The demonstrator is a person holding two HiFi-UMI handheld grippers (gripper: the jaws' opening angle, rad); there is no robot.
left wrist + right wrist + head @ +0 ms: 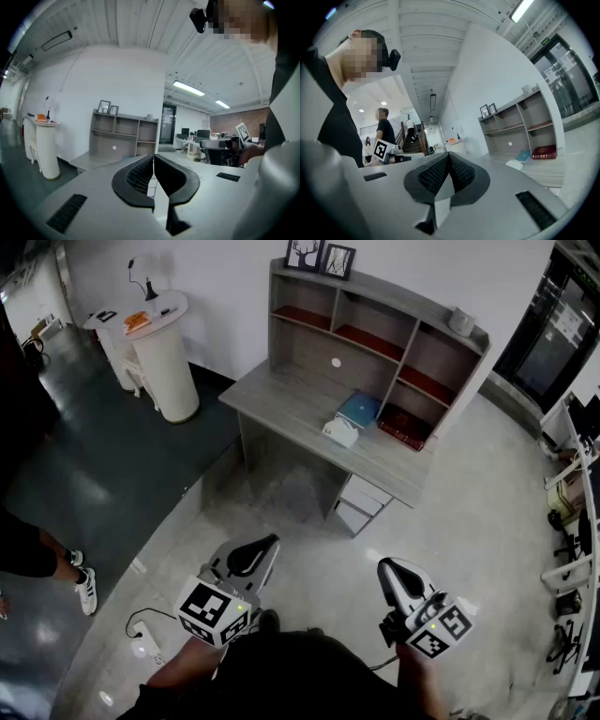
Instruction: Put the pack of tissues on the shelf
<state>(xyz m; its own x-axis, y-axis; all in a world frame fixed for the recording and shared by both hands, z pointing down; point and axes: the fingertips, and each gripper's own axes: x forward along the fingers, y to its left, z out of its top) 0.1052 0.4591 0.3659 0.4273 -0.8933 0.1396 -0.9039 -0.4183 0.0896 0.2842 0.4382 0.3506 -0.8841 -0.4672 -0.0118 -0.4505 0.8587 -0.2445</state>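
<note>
Task not started: tissues (340,431) lay on desk (281,390), not on shelf (412,338). Left gripper (272,541) & right gripper (383,566) were clenched, empty, well apart from desk. Pick + place remained.

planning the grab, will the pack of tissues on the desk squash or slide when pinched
The pack of tissues looks small and soft-cornered, so it is probably light and squashy. It lies flat on the smooth desk, so a push would likely slide it, not tip it.
</note>
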